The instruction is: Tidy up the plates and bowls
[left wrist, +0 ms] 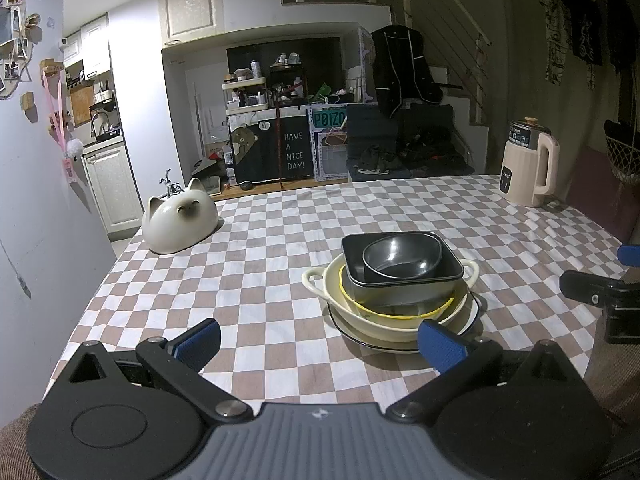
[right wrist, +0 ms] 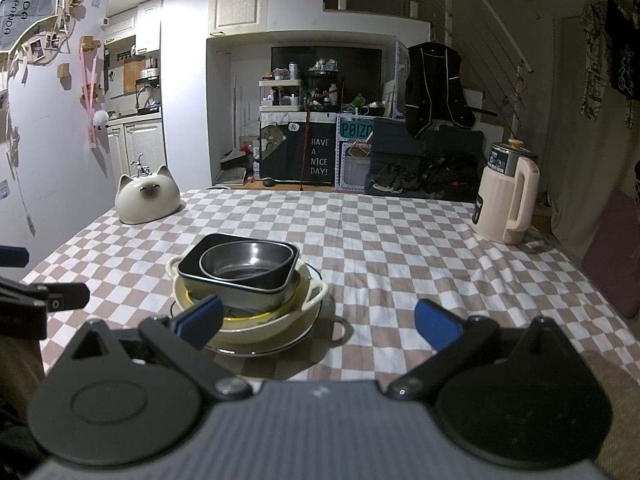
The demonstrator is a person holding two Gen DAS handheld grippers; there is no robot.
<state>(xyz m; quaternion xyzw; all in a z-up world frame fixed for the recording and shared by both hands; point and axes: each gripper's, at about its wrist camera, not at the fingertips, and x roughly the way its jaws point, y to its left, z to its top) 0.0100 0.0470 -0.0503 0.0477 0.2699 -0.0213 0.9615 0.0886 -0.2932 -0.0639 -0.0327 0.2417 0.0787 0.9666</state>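
One stack of dishes stands on the checked tablecloth. From the bottom: a white plate with a dark rim, a cream two-handled bowl, a yellow-rimmed bowl, a black rectangular dish, and a dark grey oval bowl. My left gripper is open and empty, in front of and left of the stack. My right gripper is open and empty, in front of and right of the stack. Each gripper shows at the edge of the other's view.
A white cat-shaped ceramic piece sits at the table's far left corner. A cream electric kettle stands at the far right. The tablecloth covers the table. Shelves and clutter stand beyond the far edge.
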